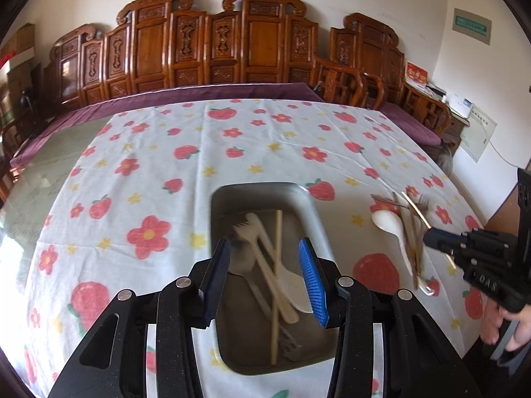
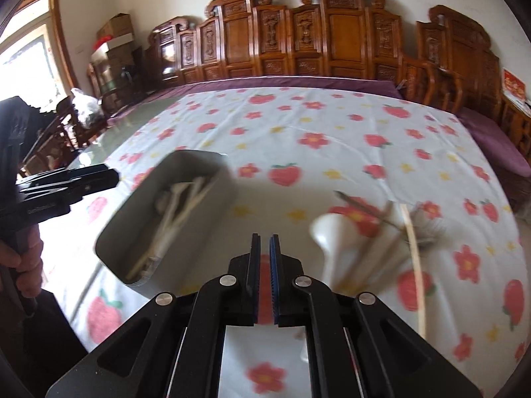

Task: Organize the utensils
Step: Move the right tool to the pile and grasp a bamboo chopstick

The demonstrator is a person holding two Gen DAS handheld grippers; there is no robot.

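Note:
A grey metal tray (image 1: 317,222) lies on the flowered tablecloth (image 1: 166,165) and holds a wooden chopstick (image 1: 277,265), a pale fork (image 1: 244,232) and other pale utensils. My left gripper (image 1: 264,243) hovers open above the tray with nothing between its pads. To the right lies a loose pile: a white spoon (image 1: 386,222), metal forks (image 1: 422,204) and chopsticks. My right gripper (image 2: 265,237) shows only a narrow slit between its pads, with nothing in it. It hangs over bare cloth between the tray (image 2: 132,232) and the white spoon (image 2: 328,232); its tip (image 1: 428,237) is beside the pile.
A carved wooden bench (image 1: 232,39) with a purple cushion runs along the table's far side. A person's hand (image 1: 511,328) holds the right gripper at the table's right edge. The left gripper (image 2: 113,174) and its hand (image 2: 30,258) are left of the tray.

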